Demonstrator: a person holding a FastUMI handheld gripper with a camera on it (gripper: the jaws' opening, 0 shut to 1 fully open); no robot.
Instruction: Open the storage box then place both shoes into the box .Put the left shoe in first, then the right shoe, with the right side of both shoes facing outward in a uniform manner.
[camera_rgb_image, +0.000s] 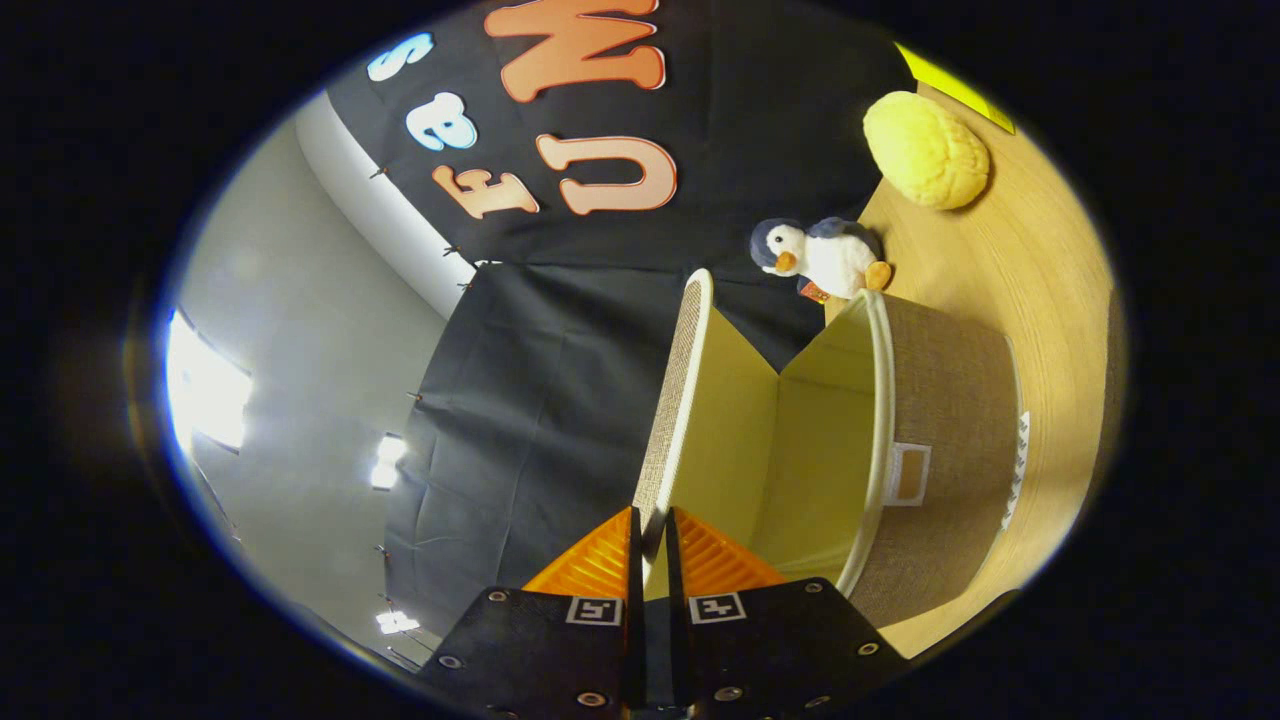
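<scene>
Storage box (940, 420) lid (672, 400) raised, gripper (650, 525) jaws pinching its edge

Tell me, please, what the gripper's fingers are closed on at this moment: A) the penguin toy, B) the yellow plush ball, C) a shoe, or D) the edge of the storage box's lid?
D: the gripper pinches the thin edge of the raised lid of the storage box, while the penguin toy and yellow plush ball lie beyond on the table.

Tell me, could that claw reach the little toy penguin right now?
Probably not yet. The claw is shut on the lid of the storage box, and the penguin sits beyond the box on the wooden table. It would have to let go first.
</scene>
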